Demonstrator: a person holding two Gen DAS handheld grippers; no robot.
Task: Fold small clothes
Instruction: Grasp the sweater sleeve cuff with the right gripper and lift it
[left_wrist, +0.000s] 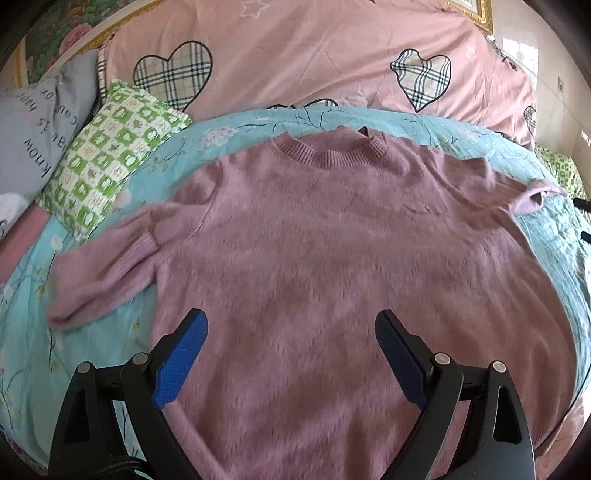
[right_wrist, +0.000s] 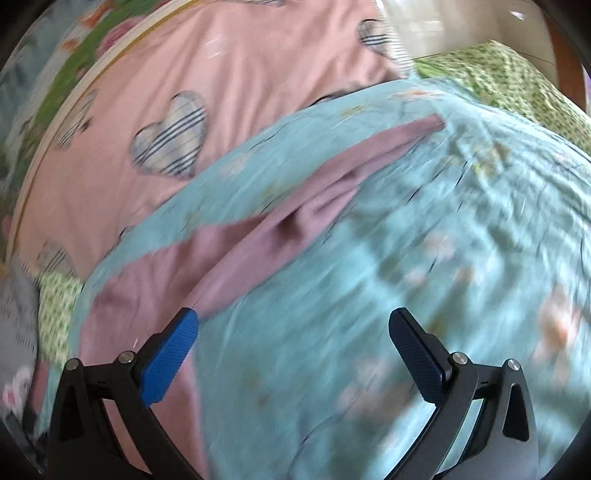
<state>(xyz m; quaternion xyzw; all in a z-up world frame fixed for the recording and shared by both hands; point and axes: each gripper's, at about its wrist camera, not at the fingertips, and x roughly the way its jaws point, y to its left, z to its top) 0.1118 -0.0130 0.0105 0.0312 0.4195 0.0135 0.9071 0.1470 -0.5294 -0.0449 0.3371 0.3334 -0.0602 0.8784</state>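
A mauve knit sweater (left_wrist: 314, 251) lies flat, front up, on a teal floral sheet (left_wrist: 110, 332), neck at the far side. Its left sleeve (left_wrist: 107, 269) is bent in beside the body; its right sleeve (left_wrist: 532, 195) stretches out to the right. My left gripper (left_wrist: 291, 325) is open and empty above the sweater's lower middle. In the right wrist view, blurred by motion, my right gripper (right_wrist: 293, 325) is open and empty over the teal sheet (right_wrist: 406, 258), with the sweater's right sleeve (right_wrist: 332, 184) running away ahead and to the left of it.
A pink duvet with plaid hearts (left_wrist: 314, 55) lies behind the sweater. A green checked pillow (left_wrist: 107, 155) and a grey printed pillow (left_wrist: 37, 125) sit at the far left. Green patterned bedding (right_wrist: 517, 74) lies at the far right. The bed edge drops off at lower right (left_wrist: 569, 417).
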